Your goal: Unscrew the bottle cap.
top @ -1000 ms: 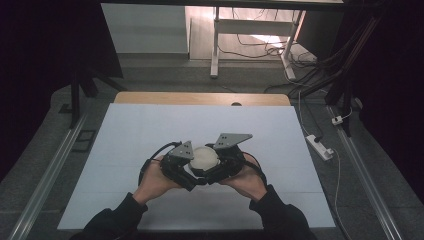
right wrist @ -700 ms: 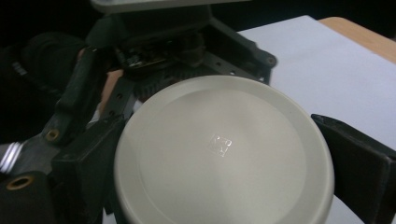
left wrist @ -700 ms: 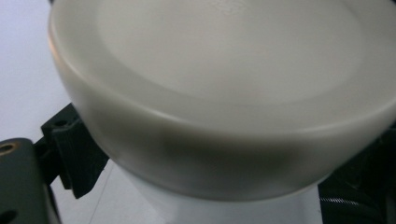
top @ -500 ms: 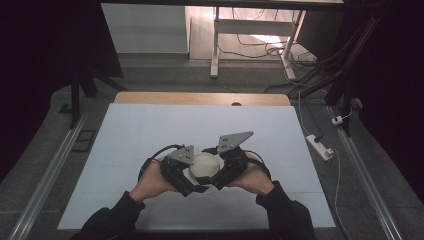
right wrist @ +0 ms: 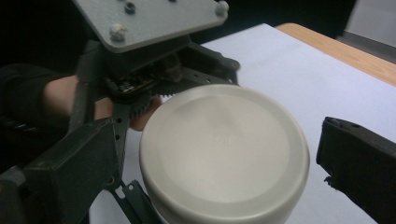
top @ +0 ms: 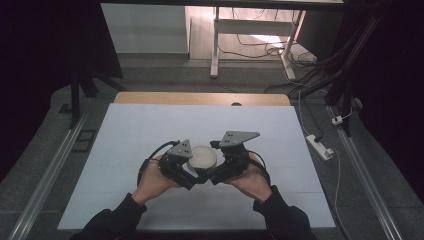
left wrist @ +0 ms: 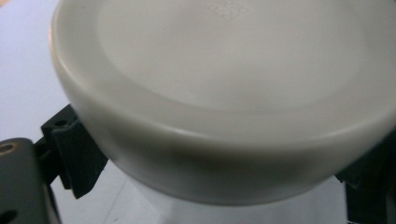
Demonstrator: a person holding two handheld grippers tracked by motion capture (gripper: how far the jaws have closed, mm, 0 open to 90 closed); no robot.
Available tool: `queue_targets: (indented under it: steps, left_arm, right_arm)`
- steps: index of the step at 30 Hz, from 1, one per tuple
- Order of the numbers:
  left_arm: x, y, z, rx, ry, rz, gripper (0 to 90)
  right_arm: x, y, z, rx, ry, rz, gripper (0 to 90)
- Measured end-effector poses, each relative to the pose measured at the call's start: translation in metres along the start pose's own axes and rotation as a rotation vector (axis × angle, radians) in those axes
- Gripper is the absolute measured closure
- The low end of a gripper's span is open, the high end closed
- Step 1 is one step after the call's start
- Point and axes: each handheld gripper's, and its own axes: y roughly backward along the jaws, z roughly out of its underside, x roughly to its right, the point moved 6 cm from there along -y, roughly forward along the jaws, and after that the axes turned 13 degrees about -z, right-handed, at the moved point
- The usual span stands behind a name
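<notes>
A white round jar with a wide, flat lid is held just above the white table sheet, between my two grippers. My left gripper comes at it from the left. In the left gripper view the lid is very close, and the black jaws of the left gripper press on the jar's body under the lid's rim. My right gripper comes from the right. In the right gripper view the jaws of the right gripper straddle the lid, with a gap showing at the right jaw.
The white sheet covers a wooden table whose bare edge shows at the far side. A power strip lies on the floor to the right. Metal rails run along both sides of the table.
The jar has stayed where it was. My right gripper has shifted slightly to the right and tipped up, and both hands have adjusted a little around the jar.
</notes>
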Motion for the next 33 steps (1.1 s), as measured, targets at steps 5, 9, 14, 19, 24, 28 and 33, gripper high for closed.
queue_targets:
  steps: [5,9,14,19,24,28,33]
  left_arm:
    - [-0.001,0.001,-0.001,-0.001,0.01,-0.029,7.4]
    - [0.001,0.002,-0.003,0.004,0.008,-0.038,7.5]
    - [0.004,0.002,-0.005,0.005,-0.004,-0.042,7.4]
    - [0.005,0.002,-0.005,0.007,-0.007,-0.009,7.5]
    - [0.006,0.004,-0.004,0.023,-0.026,0.065,7.5]
    - [0.009,0.008,-0.004,0.027,-0.077,0.128,7.5]
    - [0.015,0.01,-0.003,0.036,-0.133,0.19,7.4]
  right_arm:
    - [0.001,-0.006,0.001,0.001,-0.017,0.073,0.0]
    - [0.003,-0.009,0.003,0.009,-0.03,0.089,2.6]
    - [0.002,-0.012,0.005,0.015,-0.022,0.091,6.4]
    - [0.0,-0.012,0.004,0.012,-0.006,0.096,7.5]
    - [-0.001,-0.009,0.004,0.001,0.0,0.028,7.6]
    - [-0.004,-0.006,0.005,-0.018,0.025,-0.062,7.6]
    - [-0.009,-0.001,0.006,-0.041,0.06,-0.17,7.6]
